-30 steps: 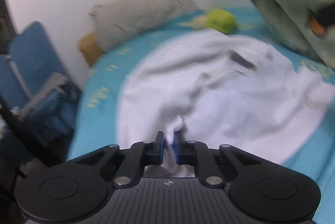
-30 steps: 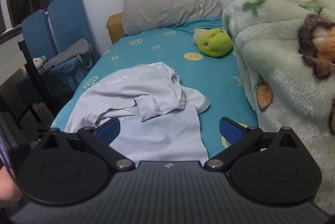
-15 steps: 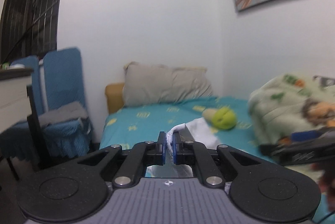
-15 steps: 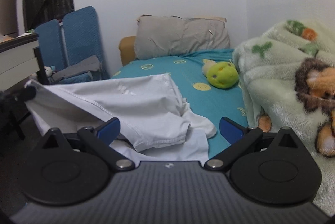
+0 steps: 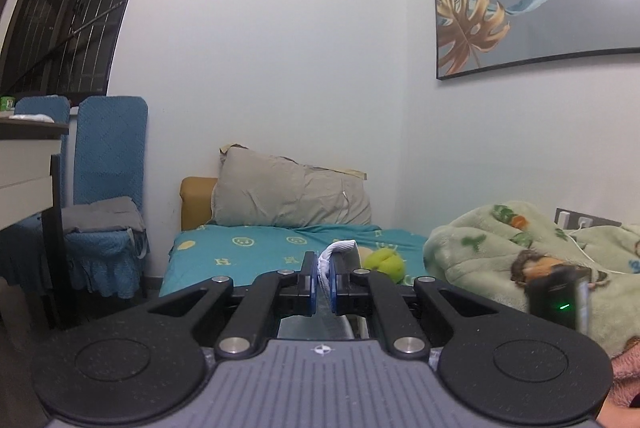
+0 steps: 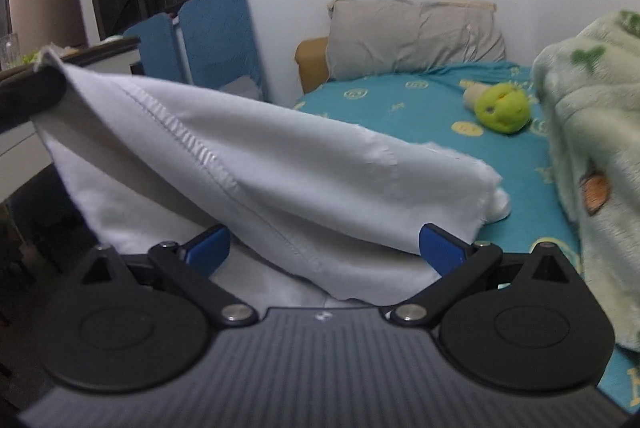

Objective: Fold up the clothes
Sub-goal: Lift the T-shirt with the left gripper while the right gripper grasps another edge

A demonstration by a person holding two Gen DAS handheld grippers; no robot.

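Left gripper [image 5: 323, 282] pinched tight on a bunched corner of the white garment [image 6: 256, 164], centre of the left wrist frame, held high over the foot of the bed [image 5: 248, 248]. Right gripper [image 6: 324, 248] spread wide, lower centre of its own frame, gripping nothing, stitched hem sloping across just above the blue pads [image 6: 210, 246]. Garment stretched from the upper left of the right wrist frame, where a dark jaw bites its corner, down to the teal sheet at centre right; far end bunched on the bed.

Risks from here, judged only from this pose: one small pinch carrying all that cloth, so likely slip under a sharp tug; wide-open right claw aimed at draped layers, so easily two thicknesses caught instead of the single hem; trailing end dragging on the sheet and crumpling any fold.

Around the bed: green plush toy [image 6: 502, 108] at right of centre, near the fallen end of the cloth; fleece blanket [image 6: 592, 148] heaped along the right edge, narrowing the free sheet; grey pillow [image 5: 292, 192] at the head; blue chairs [image 5: 108, 164] and a desk edge [image 5: 28, 164] at left, close to the lifted corner.
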